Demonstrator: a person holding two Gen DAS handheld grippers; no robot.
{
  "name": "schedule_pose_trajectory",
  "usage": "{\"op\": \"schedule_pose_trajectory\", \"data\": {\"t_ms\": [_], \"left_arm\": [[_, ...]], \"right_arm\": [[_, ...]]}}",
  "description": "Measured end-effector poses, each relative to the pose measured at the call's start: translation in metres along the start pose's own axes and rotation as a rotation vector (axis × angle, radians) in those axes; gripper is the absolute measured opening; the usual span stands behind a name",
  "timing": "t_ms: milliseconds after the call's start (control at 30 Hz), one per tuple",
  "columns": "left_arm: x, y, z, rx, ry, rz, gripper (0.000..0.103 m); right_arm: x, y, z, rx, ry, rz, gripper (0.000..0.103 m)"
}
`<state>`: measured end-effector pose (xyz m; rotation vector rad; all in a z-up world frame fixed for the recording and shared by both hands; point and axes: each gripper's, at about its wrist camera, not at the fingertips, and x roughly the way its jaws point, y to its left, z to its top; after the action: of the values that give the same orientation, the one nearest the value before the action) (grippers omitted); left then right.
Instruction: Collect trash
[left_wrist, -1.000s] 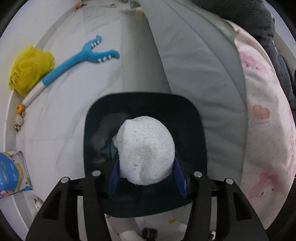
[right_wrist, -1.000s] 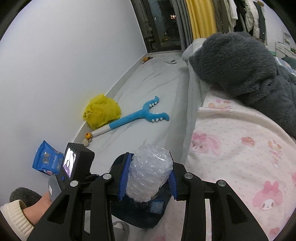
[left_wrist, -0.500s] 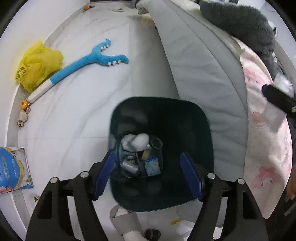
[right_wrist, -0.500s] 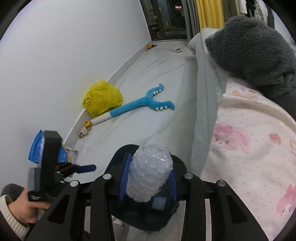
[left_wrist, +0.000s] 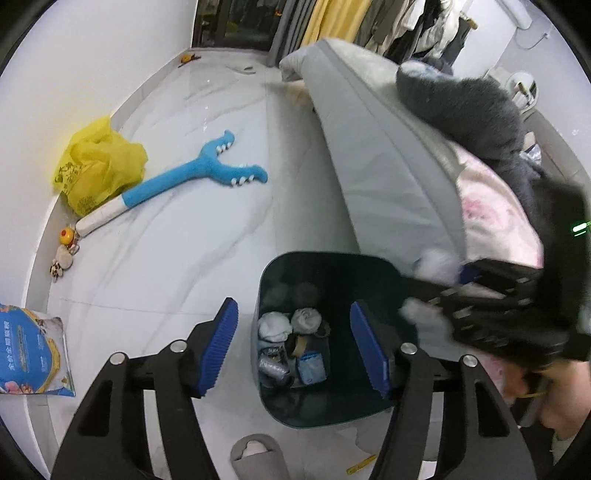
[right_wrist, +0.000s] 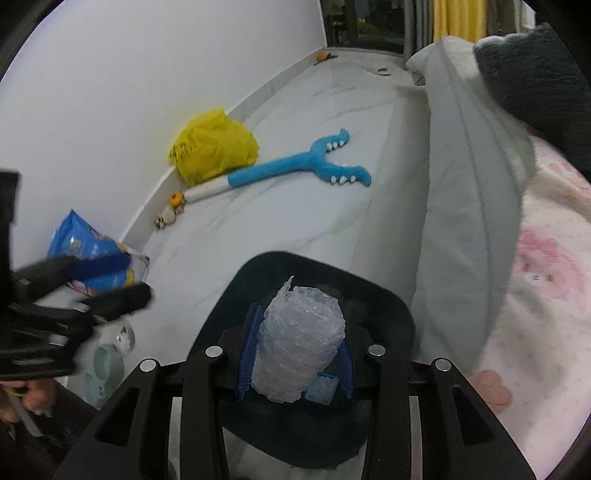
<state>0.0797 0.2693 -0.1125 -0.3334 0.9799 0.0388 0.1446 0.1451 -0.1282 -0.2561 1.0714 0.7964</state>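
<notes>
A dark teal trash bin (left_wrist: 280, 266) stands on the white floor beside the bed. Several bits of trash lie in it, among them a white balled wad (left_wrist: 275, 326). My left gripper (left_wrist: 293, 310) hovers above the bin; its jaws are closing with nothing between them. My right gripper (right_wrist: 300, 332) is shut on a roll of clear bubble wrap (right_wrist: 299, 343), held over the bin's (right_wrist: 332, 269) mouth. In the left wrist view the right gripper (left_wrist: 461, 291) is a blur at the bin's right rim. The left gripper (right_wrist: 110, 280) shows blurred at the left of the right wrist view.
A yellow plastic bag (left_wrist: 99, 166) and a long blue plush toy (left_wrist: 199, 173) lie by the wall. A blue packet (left_wrist: 29, 354) sits at the near left. The bed's grey side (left_wrist: 369, 166) and pink blanket (left_wrist: 491, 218) border the right. A grey slipper (left_wrist: 255, 454) lies nearest.
The left gripper let the white wad fall into the bin, then rose and narrowed its jaws. The right gripper came down over the bin with the bubble wrap.
</notes>
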Motion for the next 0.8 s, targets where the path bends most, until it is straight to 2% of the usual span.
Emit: {"op": "schedule_pose_trajectory", "data": {"t_ms": [167, 300, 433, 500, 633, 800], "left_arm": [[-0.024, -0.009, 0.005, 0.024, -0.071, -0.002, 0.065], [-0.039, -0.009, 0.009, 0.017, -0.111, -0.012, 0.065], [-0.055, -0.014, 0.013, 0.028, -0.151, -0.001, 0.065], [-0.062, -0.019, 0.012, 0.040, -0.170, 0.003, 0.065], [-0.073, -0.027, 0.010, 0.042, -0.195, 0.015, 0.067], [-0.084, -0.052, 0.007, 0.084, -0.235, 0.032, 0.075]], "right_arm": [[0.016, -0.007, -0.001, 0.018, 0.038, -0.016, 0.042], [0.021, -0.013, -0.005, 0.040, 0.060, -0.011, 0.061], [0.014, -0.013, -0.009, 0.041, 0.059, -0.005, 0.067], [0.004, -0.013, -0.010, 0.039, 0.043, 0.004, 0.071], [-0.025, -0.015, -0.013, 0.027, -0.003, 0.003, 0.073], [-0.079, -0.029, -0.022, 0.014, -0.100, -0.067, 0.081]]}}
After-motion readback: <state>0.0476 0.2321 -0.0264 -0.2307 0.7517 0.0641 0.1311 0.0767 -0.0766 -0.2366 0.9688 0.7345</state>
